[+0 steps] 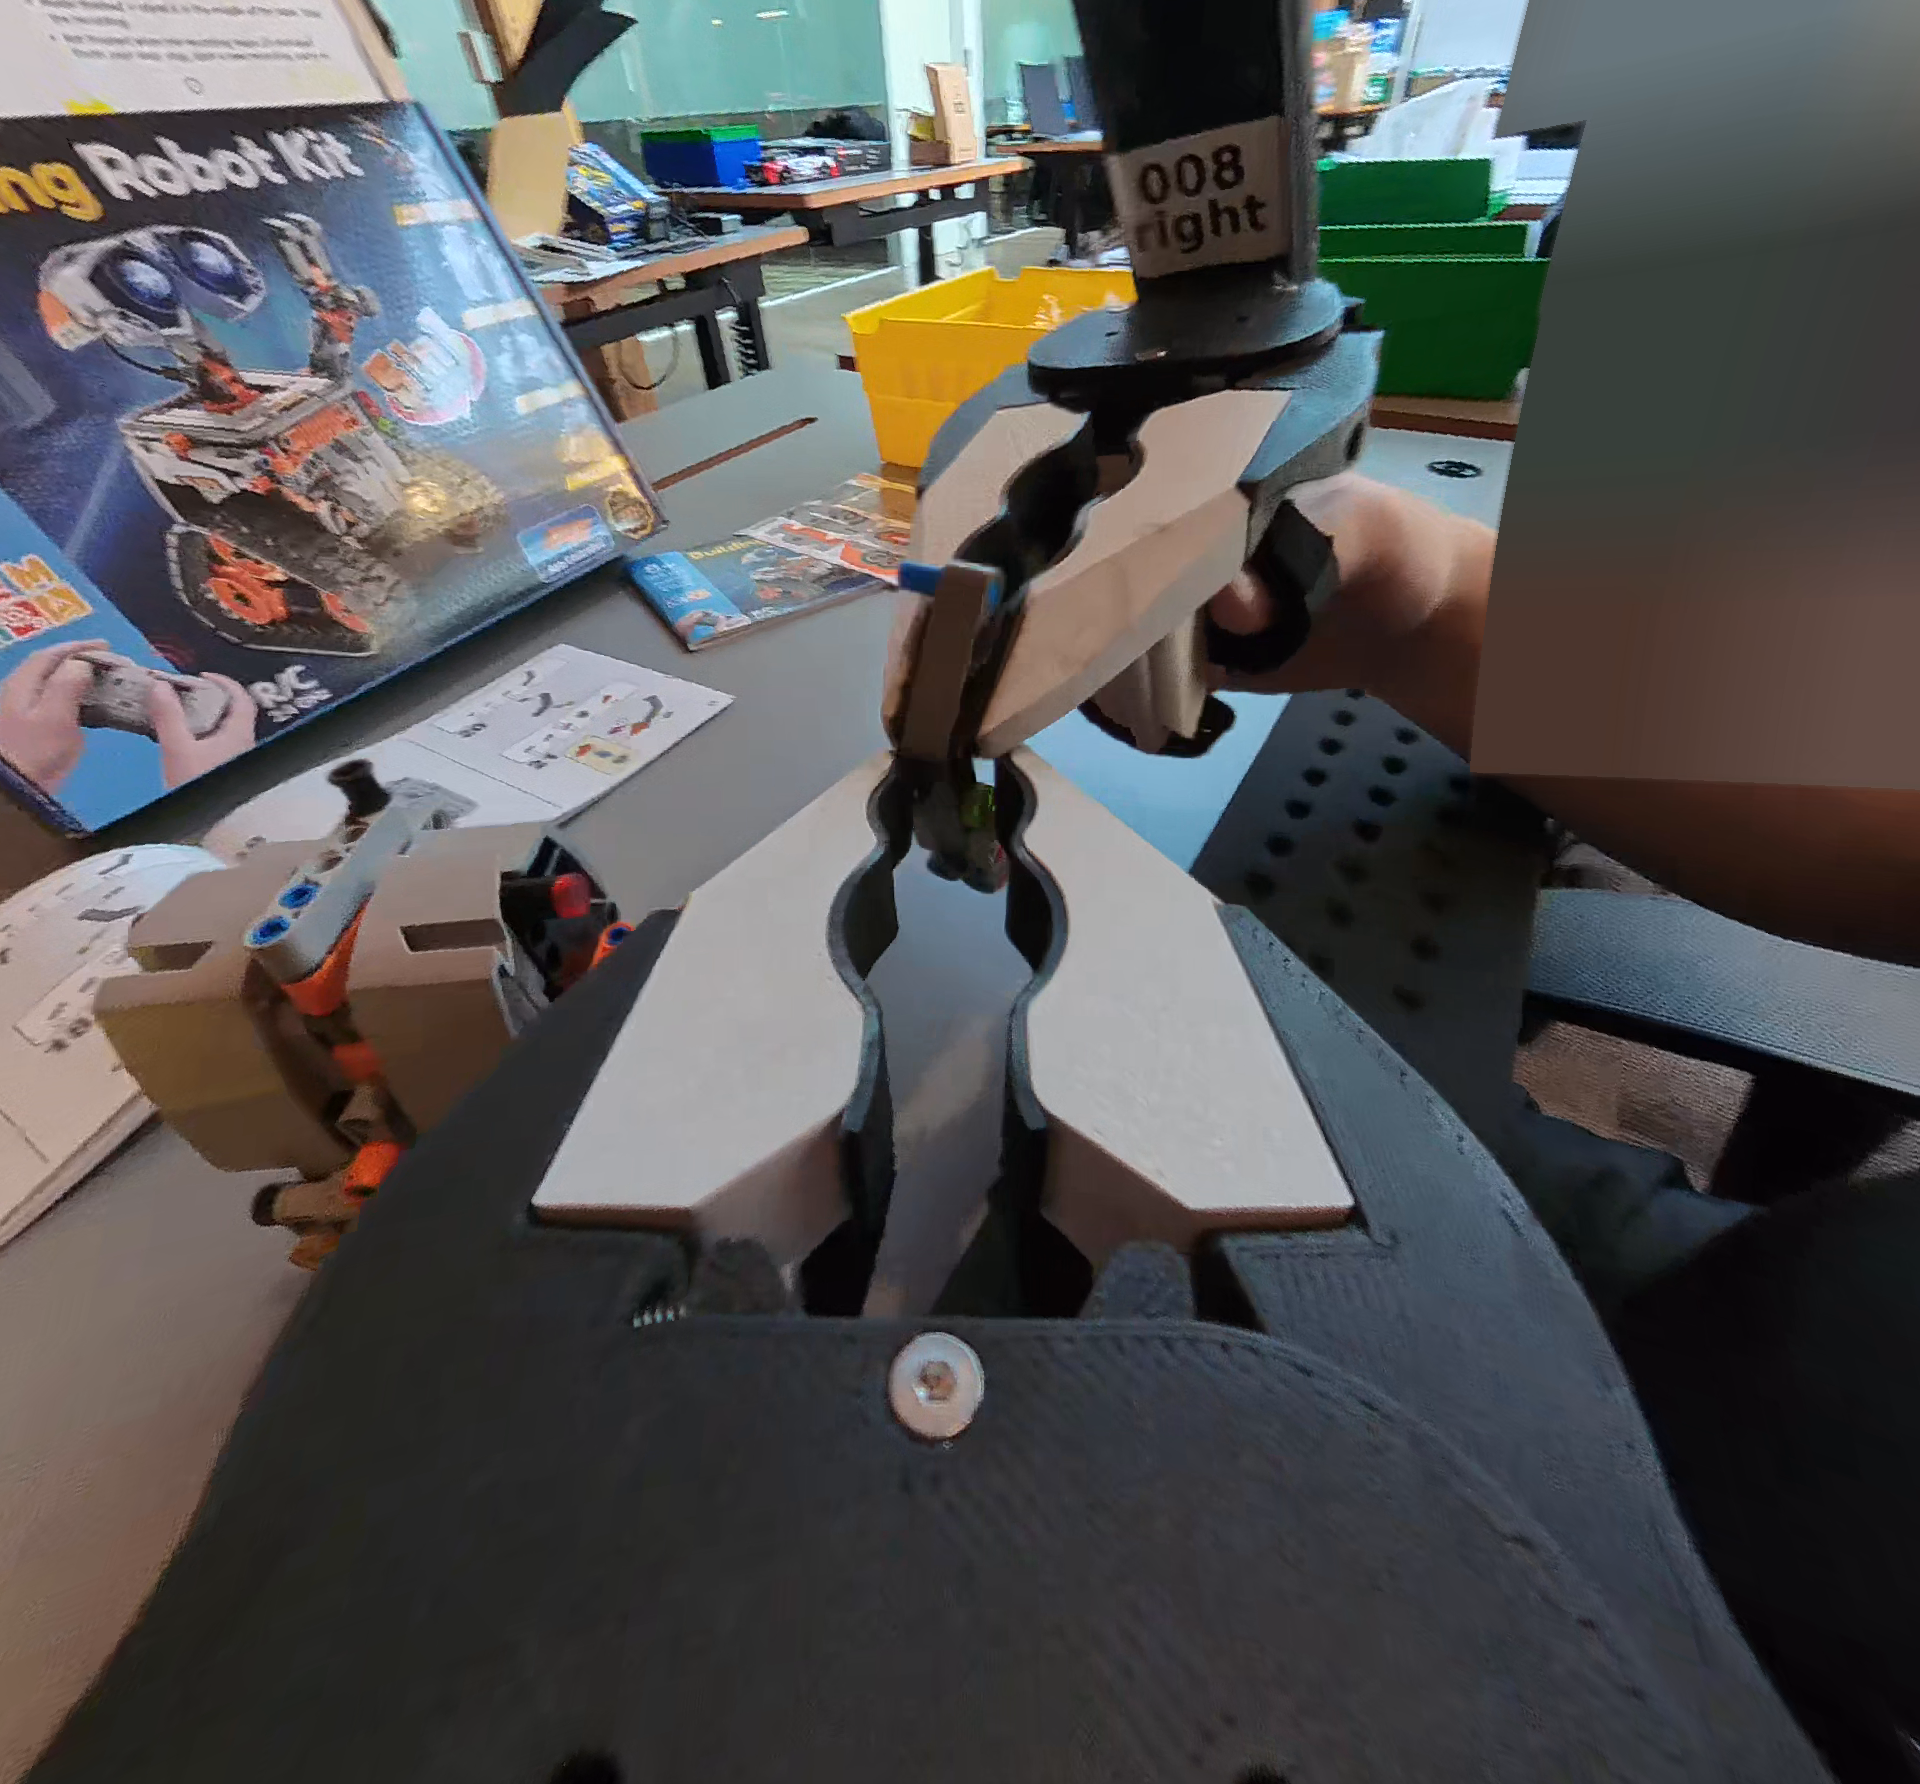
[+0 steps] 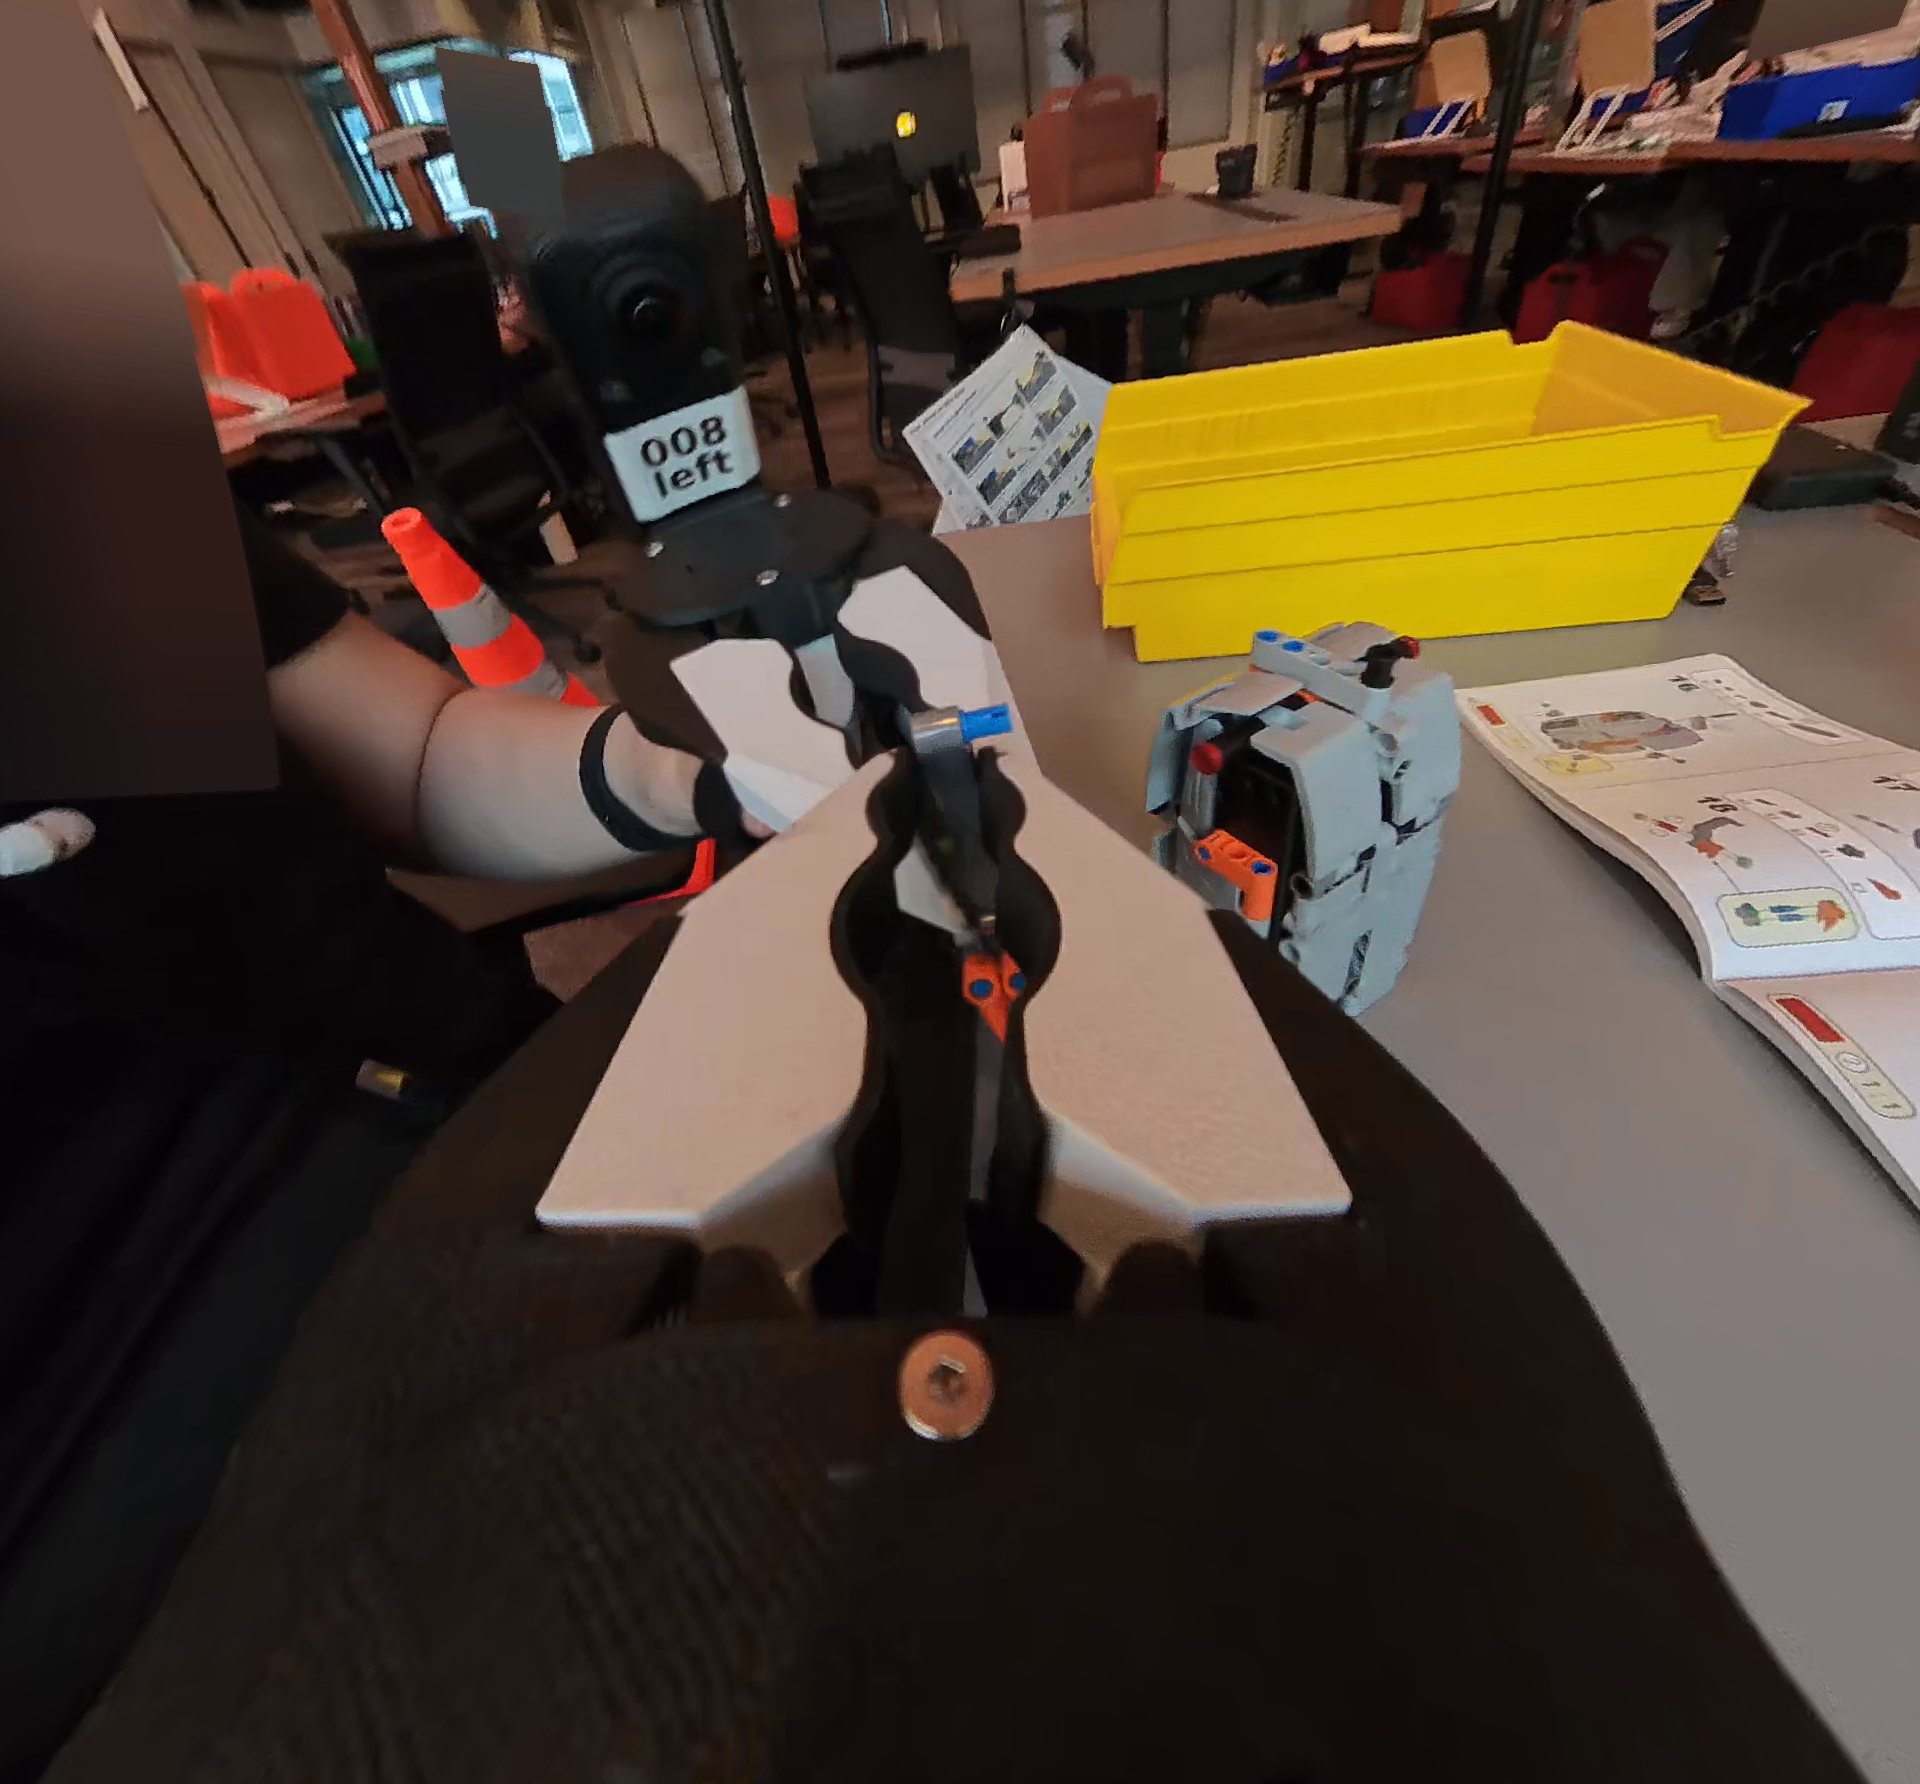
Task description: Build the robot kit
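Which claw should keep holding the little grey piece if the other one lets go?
Probably the right gripper: the grey piece runs deep between its fingers. The left gripper pinches only the piece's end at its fingertips.

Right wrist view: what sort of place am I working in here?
Probably a shared workshop or lab office. Long desks stand in rows behind, a yellow bin and an open instruction booklet lie on the grey table, and a half-built brick model stands beside them.
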The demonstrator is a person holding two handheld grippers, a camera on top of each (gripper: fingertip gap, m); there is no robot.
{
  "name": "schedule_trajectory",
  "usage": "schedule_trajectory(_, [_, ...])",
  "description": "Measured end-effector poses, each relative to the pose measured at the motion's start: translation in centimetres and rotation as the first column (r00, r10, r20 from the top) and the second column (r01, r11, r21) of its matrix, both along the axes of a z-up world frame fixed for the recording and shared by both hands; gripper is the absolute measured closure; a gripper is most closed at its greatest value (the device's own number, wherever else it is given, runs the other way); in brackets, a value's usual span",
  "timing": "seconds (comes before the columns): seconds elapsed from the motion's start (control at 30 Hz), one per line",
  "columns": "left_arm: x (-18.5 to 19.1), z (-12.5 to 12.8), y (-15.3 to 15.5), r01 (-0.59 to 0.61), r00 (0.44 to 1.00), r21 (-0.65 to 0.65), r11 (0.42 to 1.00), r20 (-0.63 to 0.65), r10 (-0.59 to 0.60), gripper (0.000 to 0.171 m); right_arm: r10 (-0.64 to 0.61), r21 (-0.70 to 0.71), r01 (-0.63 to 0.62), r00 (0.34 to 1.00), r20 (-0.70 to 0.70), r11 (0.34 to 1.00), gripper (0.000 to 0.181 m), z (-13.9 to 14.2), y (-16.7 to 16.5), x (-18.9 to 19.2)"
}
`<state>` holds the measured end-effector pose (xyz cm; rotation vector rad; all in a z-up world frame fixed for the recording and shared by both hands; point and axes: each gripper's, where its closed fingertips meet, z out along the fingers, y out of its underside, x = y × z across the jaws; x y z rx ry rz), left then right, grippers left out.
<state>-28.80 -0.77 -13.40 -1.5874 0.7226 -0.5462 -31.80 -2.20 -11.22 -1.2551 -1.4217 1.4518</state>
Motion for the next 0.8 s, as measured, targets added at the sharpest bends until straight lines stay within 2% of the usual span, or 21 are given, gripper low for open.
schedule_trajectory(0.13, [1.1, 0.4, 0.2, -0.007, 1.0, 0.039, 0.999, -0.003, 0.007, 0.158, 0.027, 0.001, -0.027, 1.0, -0.002, 1.0, 0.173, 0.5, 0.1, 0.9])
schedule_trajectory(0.2, [1.0, 0.6, 0.5, -0.031, 0.999, 0.034, 0.999, 0.019, 0.031, 0.16, 0.0, -0.02, 0.0, 1.0, 0.001, 1.0, 0.172, 0.5, 0.6, 1.0])
schedule_trajectory(0.3, [-0.4, 1.3, 1.4, -0.149, 0.988, 0.07, 0.986, 0.048, 0.146, 0.161, -0.133, -0.03, 0.134, 0.991, 0.027, 0.991, 0.147, 0.4, 2.2, 0.9])
schedule_trajectory(0.43, [-1.6, 1.8, 2.2, -0.288, 0.958, 0.146, 0.947, 0.026, 0.287, 0.161, -0.293, -0.189, 0.268, 0.949, -0.12, 0.945, 0.15, 3.0, 2.4, 0.8])
schedule_trajectory(0.53, [-1.7, 1.7, 2.6, -0.34, 0.937, 0.192, 0.921, -0.015, 0.349, 0.161, -0.438, -0.306, 0.379, 0.886, -0.153, 0.874, 0.158, 3.6, 3.3, 0.5])
schedule_trajectory(0.6, [-1.8, 1.7, 2.8, -0.364, 0.926, 0.21, 0.907, -0.023, 0.377, 0.161, -0.457, -0.342, 0.385, 0.875, -0.161, 0.857, 0.175, 3.5, 3.4, 0.5])
schedule_trajectory(0.8, [-2.1, 0.6, 3.5, -0.404, 0.913, 0.163, 0.9, 0.006, 0.409, 0.161, -0.475, -0.365, 0.41, 0.874, -0.106, 0.836, 0.163, 2.3, 4.1, 0.0])
